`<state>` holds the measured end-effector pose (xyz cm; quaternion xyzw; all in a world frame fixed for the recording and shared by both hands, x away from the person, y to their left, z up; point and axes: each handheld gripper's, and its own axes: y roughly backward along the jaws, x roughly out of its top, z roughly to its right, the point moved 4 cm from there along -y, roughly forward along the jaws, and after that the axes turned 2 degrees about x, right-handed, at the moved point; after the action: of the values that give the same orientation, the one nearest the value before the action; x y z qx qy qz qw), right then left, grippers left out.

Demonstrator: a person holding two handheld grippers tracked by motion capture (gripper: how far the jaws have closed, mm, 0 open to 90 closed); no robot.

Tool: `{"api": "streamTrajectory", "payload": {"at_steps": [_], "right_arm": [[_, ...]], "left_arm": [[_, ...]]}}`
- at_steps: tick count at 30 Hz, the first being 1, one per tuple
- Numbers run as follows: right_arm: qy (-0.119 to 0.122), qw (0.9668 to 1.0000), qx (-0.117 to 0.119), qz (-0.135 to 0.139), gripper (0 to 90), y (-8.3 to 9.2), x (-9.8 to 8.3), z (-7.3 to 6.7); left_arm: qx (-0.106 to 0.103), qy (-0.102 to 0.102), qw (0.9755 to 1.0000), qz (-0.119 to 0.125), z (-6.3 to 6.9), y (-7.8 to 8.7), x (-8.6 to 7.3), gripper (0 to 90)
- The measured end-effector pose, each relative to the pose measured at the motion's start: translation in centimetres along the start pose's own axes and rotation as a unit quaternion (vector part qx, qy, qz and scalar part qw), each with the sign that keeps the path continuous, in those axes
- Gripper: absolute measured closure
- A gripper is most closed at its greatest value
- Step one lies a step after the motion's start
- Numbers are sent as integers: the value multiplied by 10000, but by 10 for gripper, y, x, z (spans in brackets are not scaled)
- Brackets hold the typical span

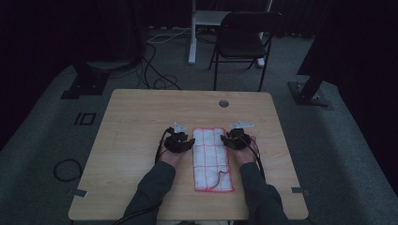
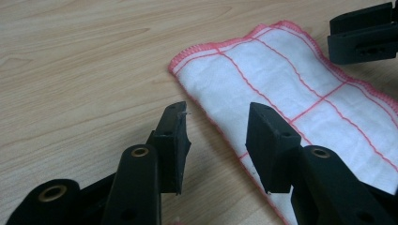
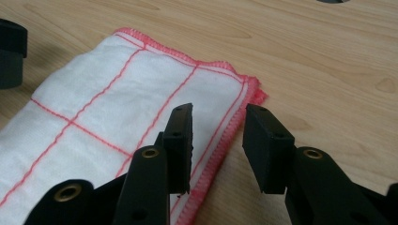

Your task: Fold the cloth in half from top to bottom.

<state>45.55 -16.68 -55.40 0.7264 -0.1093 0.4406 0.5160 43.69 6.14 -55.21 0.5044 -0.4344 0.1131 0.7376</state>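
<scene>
Both tongs, left (image 2: 216, 136) and right (image 3: 217, 140), gape astride cloth (image 1: 212, 157) edges.

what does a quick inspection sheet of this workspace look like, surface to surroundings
surface: light wooden table, round grommet hole near far edge
job's things: folded white cloth with red grid lines and red hem, lying flat, loose red thread at its near end
clutter: nothing seen
grippers: left gripper open, jaws straddling the cloth's left edge; right gripper open, jaws straddling the right edge; neither pinching yet
cables: black cable trailing from the left gripper; cable loops on the floor
surroundings: grey carpet, black folding chair, white stand, dark curtains
</scene>
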Motion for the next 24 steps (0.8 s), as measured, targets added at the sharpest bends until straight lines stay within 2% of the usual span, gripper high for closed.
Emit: {"api": "streamTrajectory", "payload": {"at_steps": [4,9,13,16,21,24], "right_arm": [[-14,10000,-17,-20,629,-4,4,0],[-94,9999,-27,-46,631,-9,7,2],[-248,9997,-38,-41,632,-12,9,6],[-300,9995,-38,-81,630,-14,8,7],[-387,9991,-55,-165,608,-18,4,7],[-367,9990,-77,-241,598,-21,2,6]], "left_arm": [[2,81,10000,-19,-1,-4,0,587],[3,88,10000,-28,-2,-9,0,581],[15,164,9999,-31,-3,-13,2,577],[9,182,9998,-83,-2,-17,2,576],[116,166,9997,-159,-1,-21,3,575],[117,185,9995,-216,0,-24,2,575]]}}
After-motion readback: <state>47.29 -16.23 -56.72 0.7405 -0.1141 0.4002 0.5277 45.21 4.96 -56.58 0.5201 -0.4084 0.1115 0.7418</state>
